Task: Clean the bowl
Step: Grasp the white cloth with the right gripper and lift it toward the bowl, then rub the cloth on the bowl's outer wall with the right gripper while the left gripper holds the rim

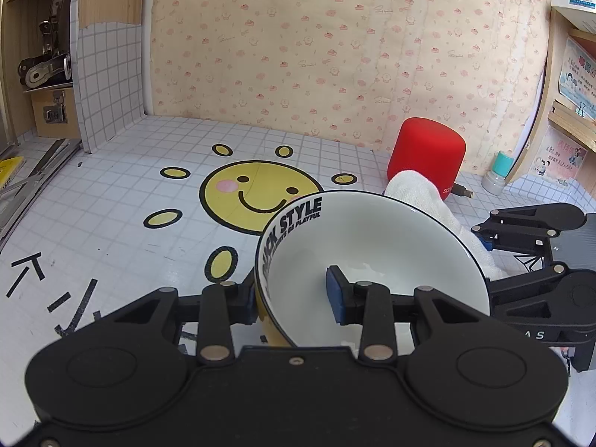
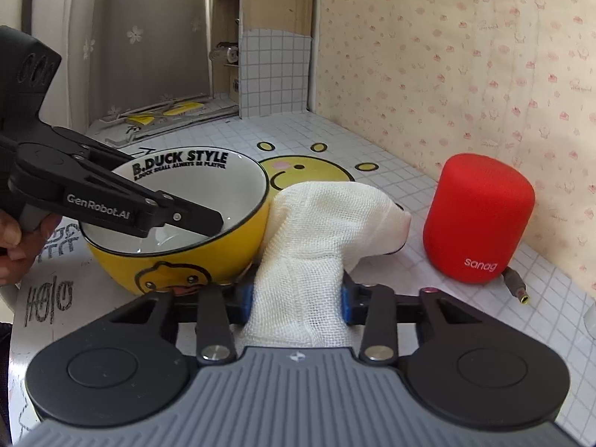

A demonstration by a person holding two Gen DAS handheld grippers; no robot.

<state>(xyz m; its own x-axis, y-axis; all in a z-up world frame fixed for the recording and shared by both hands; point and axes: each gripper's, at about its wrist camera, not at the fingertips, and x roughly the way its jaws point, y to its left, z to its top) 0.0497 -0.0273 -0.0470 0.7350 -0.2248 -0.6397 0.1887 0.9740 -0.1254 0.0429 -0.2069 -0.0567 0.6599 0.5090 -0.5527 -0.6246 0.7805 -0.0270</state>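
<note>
A yellow duck bowl with a white inside and "B.DUCK STYLE" on its rim stands on the tiled tabletop. My left gripper is shut on the bowl's near wall, one blue pad inside and the other finger outside. From the right wrist view the bowl sits at left, with the left gripper reaching over its rim. My right gripper is shut on a white mesh cloth, which bunches up against the bowl's right outer side. In the left wrist view the cloth shows behind the bowl's rim, with the right gripper at far right.
A red cylindrical speaker stands right of the cloth, a cable plug beside it. A small teal-capped bottle stands near the right shelf. A yellow smiley sticker marks the table middle. A person's hand holds the left gripper.
</note>
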